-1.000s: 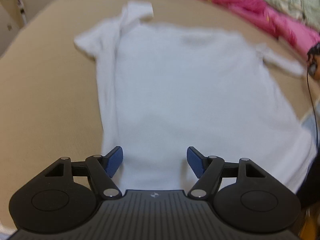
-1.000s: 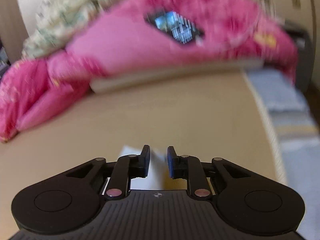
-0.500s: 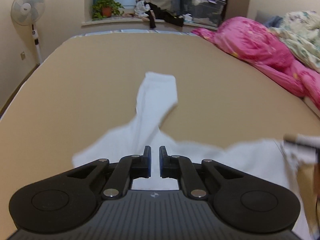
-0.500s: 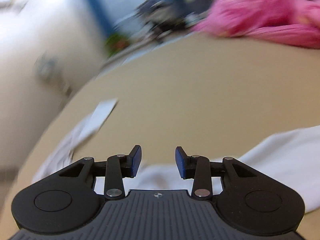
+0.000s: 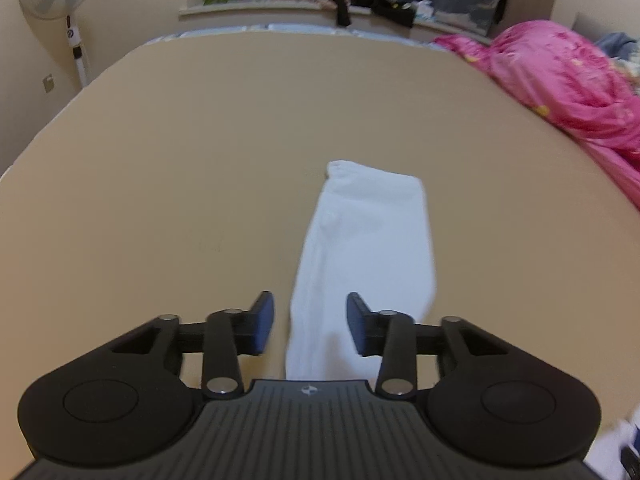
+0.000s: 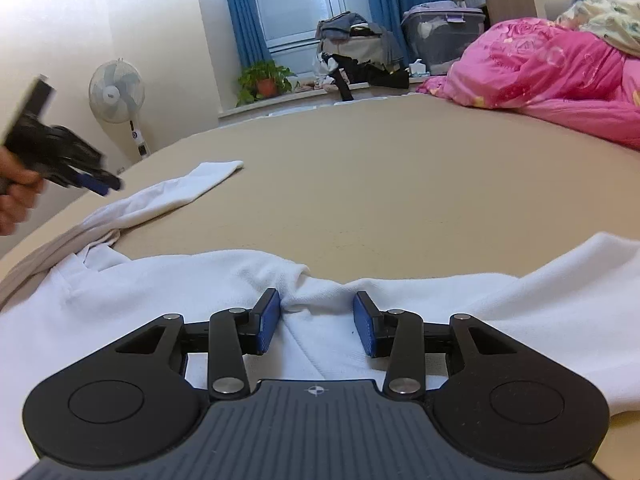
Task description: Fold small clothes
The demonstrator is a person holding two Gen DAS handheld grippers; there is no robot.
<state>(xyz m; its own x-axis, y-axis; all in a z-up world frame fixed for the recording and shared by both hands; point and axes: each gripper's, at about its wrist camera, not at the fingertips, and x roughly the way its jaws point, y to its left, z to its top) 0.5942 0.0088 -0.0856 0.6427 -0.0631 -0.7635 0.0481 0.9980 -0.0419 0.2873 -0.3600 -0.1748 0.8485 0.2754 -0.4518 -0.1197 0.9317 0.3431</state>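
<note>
White knit cloth, a small long-sleeved shirt (image 6: 400, 320), lies spread flat on the tan bed surface (image 5: 160, 160), its collar edge bunched just ahead of the right gripper (image 6: 315, 320) and one sleeve (image 5: 360, 248) stretched out straight away from the body toward the far end of the bed. The left gripper (image 5: 310, 324) hangs over the near part of that sleeve; its blue-padded fingers (image 5: 264, 320) stand apart and are opening, with the sleeve lying below and between them but not pinched. In the right wrist view the same tool (image 6: 96, 182) shows at the left edge, held in a person's hand (image 6: 16, 196) above the cloth. The right gripper's jaws are also parted and opening, its pads (image 6: 269, 320) on either side of the rumpled neckline without pressing on it. A pink quilt (image 6: 540, 68) is heaped along the right side of the bed, well apart from the shirt, and a standing fan (image 6: 116, 92) and a potted plant (image 6: 266, 78) sit by the window beyond. The step in hand looks like the sleeve fold: the sleeve has been laid out straight and nothing is yet folded over the body. The next move likely calls for the left gripper to close on the sleeve near its cuff and carry it across the chest, while the right steadies the collar so the body does not slide or wrinkle.
</note>
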